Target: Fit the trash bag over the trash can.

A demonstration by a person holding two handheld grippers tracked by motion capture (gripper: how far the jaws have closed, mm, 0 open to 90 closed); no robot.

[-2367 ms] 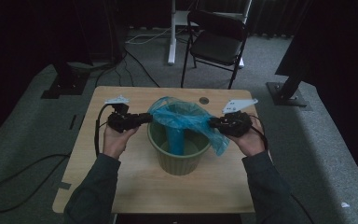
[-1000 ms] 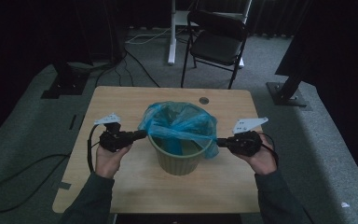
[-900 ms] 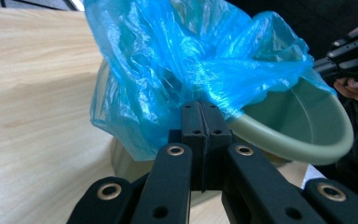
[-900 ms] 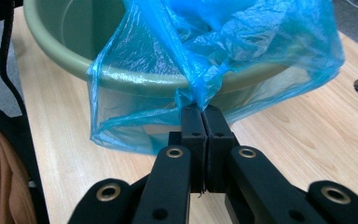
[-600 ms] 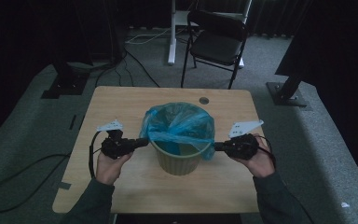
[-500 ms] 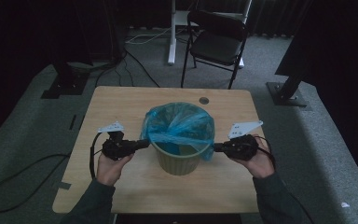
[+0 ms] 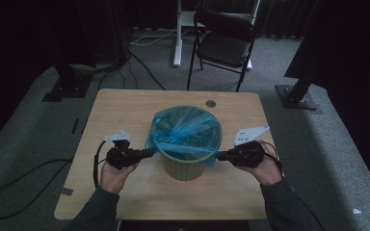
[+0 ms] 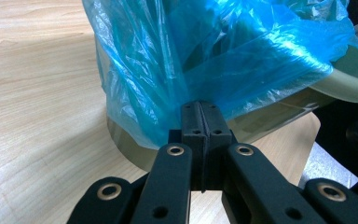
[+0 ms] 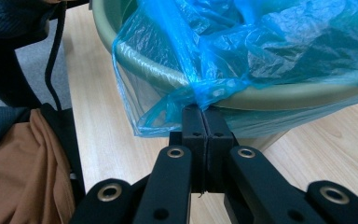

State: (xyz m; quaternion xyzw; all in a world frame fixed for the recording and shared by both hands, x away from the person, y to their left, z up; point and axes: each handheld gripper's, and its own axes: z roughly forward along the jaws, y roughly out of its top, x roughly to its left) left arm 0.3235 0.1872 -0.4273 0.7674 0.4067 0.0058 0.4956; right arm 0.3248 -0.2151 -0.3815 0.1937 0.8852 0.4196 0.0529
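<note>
Left hand-held gripper [image 8: 200, 109] jaws pressed together, pinching blue bin liner [image 8: 205, 60] at hem. Liner draped over rim of pale green bin [image 8: 354, 79], film stretched taut from pinch point. Bin stands on light wood worktop [image 8: 37, 93], near worktop edge at right of view.

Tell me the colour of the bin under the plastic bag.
Pale olive green bin, best seen in the right gripper view; the bag is blue.
</note>
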